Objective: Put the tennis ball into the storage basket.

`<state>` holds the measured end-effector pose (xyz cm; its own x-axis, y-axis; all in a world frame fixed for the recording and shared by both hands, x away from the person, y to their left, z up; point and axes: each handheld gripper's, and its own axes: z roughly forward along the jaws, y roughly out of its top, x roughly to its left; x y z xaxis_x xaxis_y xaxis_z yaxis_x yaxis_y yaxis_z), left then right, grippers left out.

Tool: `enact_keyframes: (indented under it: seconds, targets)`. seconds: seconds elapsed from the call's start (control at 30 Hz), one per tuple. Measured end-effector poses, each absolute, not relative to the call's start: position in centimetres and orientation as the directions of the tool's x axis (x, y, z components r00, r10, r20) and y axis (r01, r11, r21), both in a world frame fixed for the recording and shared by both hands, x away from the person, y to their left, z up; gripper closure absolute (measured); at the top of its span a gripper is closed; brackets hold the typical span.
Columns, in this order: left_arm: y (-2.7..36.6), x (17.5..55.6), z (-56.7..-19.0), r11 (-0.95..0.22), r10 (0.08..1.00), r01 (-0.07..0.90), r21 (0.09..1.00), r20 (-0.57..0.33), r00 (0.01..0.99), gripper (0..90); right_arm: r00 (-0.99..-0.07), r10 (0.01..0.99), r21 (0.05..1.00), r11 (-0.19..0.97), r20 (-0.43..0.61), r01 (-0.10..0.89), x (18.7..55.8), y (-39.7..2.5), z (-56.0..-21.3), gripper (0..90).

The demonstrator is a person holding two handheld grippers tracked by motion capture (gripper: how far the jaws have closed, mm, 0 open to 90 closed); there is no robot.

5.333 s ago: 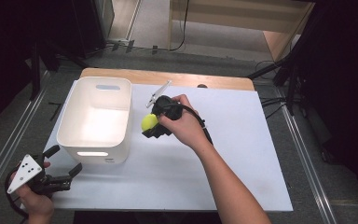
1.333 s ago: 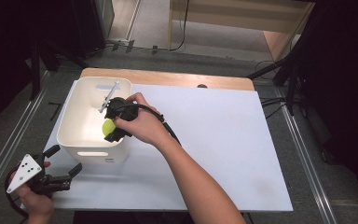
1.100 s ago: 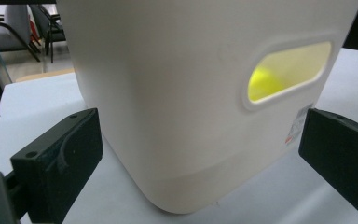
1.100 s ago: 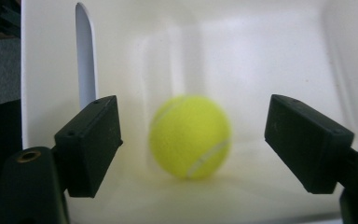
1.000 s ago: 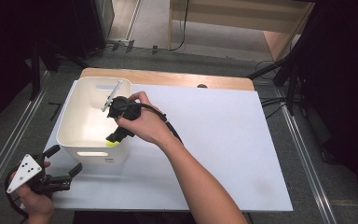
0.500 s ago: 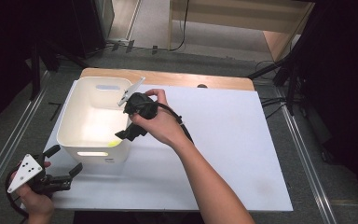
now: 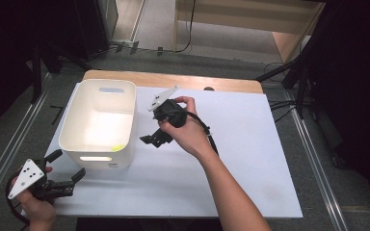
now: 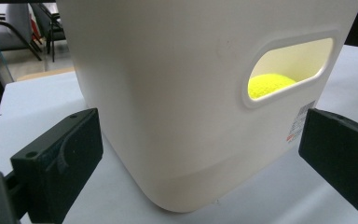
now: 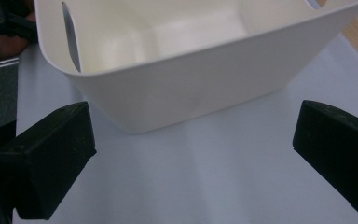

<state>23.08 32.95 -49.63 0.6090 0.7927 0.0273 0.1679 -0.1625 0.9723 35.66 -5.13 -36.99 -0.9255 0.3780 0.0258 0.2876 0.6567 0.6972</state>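
Observation:
A white plastic bin (image 7: 99, 122) stands at the left of the table. A yellow-green ball (image 7: 117, 147) lies inside it near the front wall, and the left gripper view shows the ball (image 8: 269, 84) through the bin's handle slot. My right gripper (image 7: 155, 139) hangs open just right of the bin (image 9: 177, 88), nothing between its jaws. My left gripper (image 7: 66, 169) rests open at the table's front left corner, pointing at the bin's (image 8: 191, 93) front wall.
The white table top (image 7: 250, 159) stretches free to the right of the bin. A wooden strip (image 7: 173, 79) runs along the far edge. Metal rails (image 7: 5, 149) and a dark floor flank the table.
The right gripper carried the ball over the bin, let it go inside, and has drawn back to the right with its jaws open. The left gripper has stayed still.

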Motion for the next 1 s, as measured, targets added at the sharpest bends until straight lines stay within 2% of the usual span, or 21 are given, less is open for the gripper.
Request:
enact_keyframes:
  seconds: [1.0]
  targets:
    - [32.9,23.0,-49.7,-0.164,0.795,0.17,0.972,0.028,0.606,0.0,-0.813,0.581,0.739,0.529,0.042,0.417,32.0,-16.0,-41.6,0.0]
